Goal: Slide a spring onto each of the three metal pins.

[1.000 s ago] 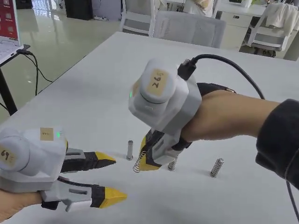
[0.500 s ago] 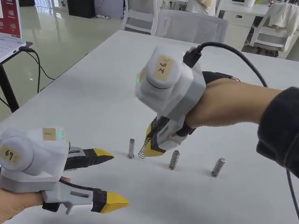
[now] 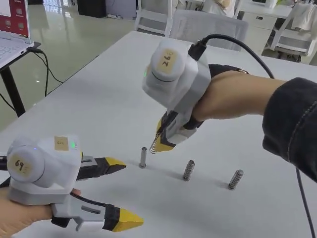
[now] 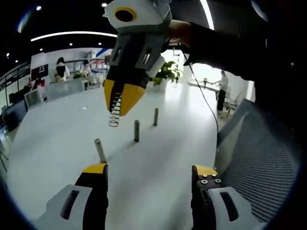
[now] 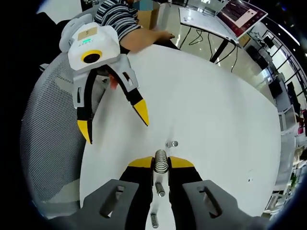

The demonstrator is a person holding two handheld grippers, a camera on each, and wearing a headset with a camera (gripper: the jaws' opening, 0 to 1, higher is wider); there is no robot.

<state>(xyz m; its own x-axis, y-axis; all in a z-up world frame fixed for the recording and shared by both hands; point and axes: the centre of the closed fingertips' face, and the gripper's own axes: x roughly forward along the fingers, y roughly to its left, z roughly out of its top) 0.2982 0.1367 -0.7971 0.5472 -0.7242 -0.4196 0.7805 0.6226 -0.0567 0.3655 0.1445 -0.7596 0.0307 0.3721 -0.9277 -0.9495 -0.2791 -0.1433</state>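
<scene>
Head view, from the left: the left gripper (image 3: 127,192) sits low, jaws spread wide with nothing between them. Just past its upper tip stands the bare pin (image 3: 143,157). Above that pin, the right gripper (image 3: 163,143) pinches a spring (image 3: 154,144) clear of the table (image 3: 99,99). Below and right of it stand a spring-covered pin (image 3: 188,170) and a second covered pin (image 3: 235,179).

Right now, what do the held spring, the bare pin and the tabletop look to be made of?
Spring: thin coiled wire, likely steel, with a bright silvery glint. Bare pin: metal by its look, with a dull grey satin sheen. Tabletop: smooth matte white, probably laminate; soft reflections, material uncertain.
</scene>
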